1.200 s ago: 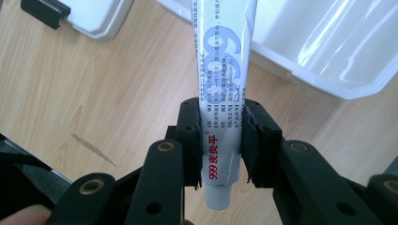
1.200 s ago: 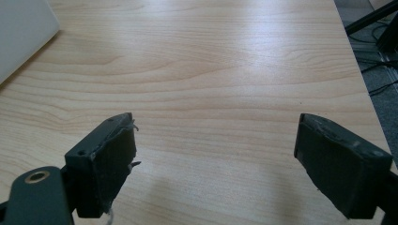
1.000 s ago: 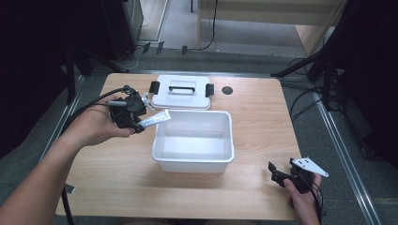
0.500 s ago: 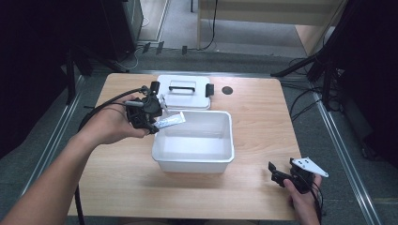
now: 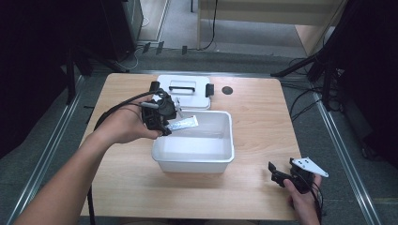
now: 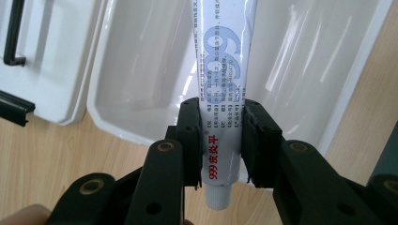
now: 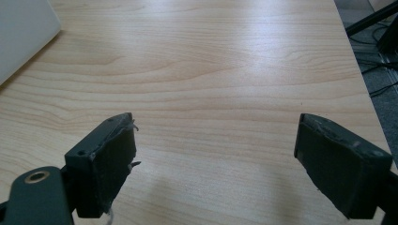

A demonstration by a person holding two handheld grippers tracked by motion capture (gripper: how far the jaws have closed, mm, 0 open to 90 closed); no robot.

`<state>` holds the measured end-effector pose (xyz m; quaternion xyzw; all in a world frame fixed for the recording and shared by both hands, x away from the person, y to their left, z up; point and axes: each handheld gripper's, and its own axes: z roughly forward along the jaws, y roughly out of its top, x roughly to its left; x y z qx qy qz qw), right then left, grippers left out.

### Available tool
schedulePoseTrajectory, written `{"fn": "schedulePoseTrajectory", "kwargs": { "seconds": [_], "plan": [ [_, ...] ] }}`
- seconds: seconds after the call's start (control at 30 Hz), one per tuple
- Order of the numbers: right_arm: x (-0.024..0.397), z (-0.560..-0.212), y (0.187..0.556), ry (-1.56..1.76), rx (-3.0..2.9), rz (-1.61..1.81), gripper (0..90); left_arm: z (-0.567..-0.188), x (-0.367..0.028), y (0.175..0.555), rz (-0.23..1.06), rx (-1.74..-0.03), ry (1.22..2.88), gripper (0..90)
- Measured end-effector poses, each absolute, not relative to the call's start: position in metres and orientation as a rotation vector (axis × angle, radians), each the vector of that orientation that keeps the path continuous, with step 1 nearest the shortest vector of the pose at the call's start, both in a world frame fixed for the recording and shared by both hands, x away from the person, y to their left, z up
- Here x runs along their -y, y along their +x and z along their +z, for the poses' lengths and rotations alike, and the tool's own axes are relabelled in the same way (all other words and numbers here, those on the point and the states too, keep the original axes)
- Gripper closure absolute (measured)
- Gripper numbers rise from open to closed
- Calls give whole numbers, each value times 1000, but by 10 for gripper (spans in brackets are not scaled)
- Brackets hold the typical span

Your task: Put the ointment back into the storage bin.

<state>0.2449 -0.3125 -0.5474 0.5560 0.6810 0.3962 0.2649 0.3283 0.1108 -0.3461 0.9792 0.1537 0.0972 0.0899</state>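
Pale wooden table. Left gripper clamped on white printed ointment tube, long axis toward 3 o'clock, over the white plastic tub's left rim. Right gripper idle, jaws apart.

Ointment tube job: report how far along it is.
Done: the left gripper is shut on the ointment tube, and the lid lies off the white bin. In hand: the tube hangs over the bin's near-left rim. Left: release it inside. The right gripper rests open.
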Motion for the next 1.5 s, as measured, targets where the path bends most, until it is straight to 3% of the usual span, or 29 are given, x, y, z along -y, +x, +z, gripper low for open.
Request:
{"fn": "schedulePoseTrajectory", "kwargs": {
  "seconds": [0.57, 1.5],
  "plan": [
    [313, -547, 245, 1500, -1842, 1074, 131, -372, -96, 330, 245, -365, 2942, 718],
    [313, -547, 245, 1501, -1840, 1073, 131, -414, -100, 331, 130, -369, 2967, 717]
  ]
}}
